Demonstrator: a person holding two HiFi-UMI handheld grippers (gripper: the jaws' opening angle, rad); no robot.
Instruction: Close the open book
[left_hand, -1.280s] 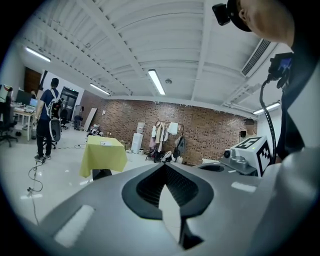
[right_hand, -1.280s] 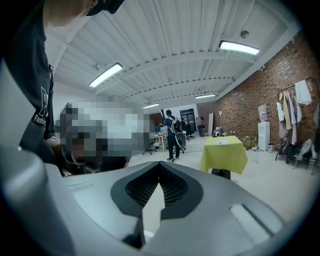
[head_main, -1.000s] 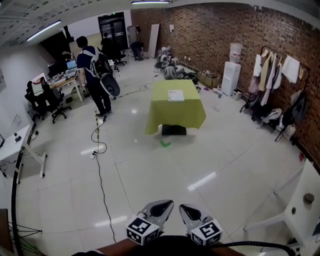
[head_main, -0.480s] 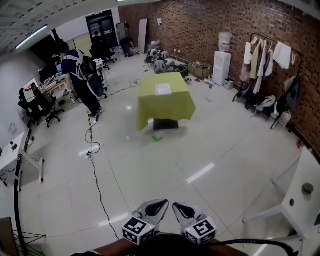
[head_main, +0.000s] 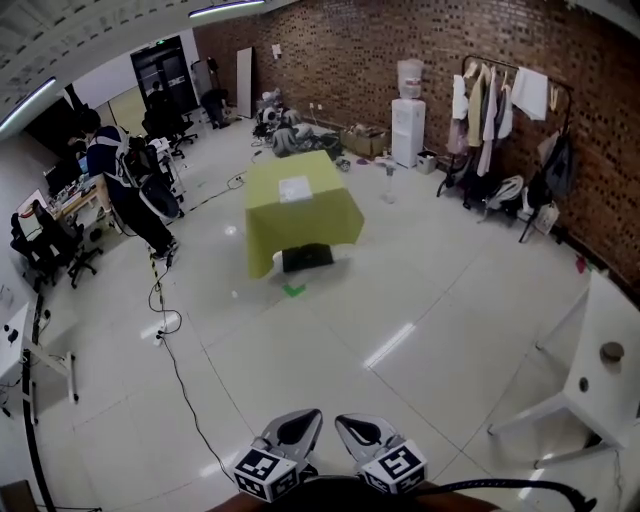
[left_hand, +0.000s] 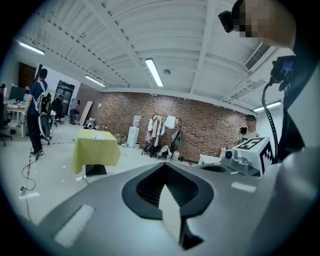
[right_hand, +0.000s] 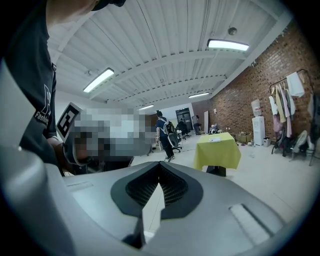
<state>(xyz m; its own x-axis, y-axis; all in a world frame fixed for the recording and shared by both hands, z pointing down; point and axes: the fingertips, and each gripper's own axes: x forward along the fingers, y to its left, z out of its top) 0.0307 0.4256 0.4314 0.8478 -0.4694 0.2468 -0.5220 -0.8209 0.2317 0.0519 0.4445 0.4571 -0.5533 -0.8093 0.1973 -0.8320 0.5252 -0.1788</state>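
White book: I see it flat on yellow-green tablecloth.
Left gripper: fingers pressed together, empty.
Right gripper: fingers pressed together, empty.

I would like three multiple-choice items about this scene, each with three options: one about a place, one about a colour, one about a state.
1. Where does the open book lie?
A) on the floor
B) on the cloth-covered table
C) on a desk chair

2. What colour is the cloth on that table?
A) red
B) blue
C) yellow-green

3. How do the jaws of the left gripper stand?
A) together, with nothing between them
B) closed on the book
C) wide apart

Answers:
1 B: the white book lies on the tabletop, out in the middle of the room.
2 C: the cloth that hangs over the table is yellow-green.
3 A: the left gripper view shows the jaws meeting at their tips, with nothing held.
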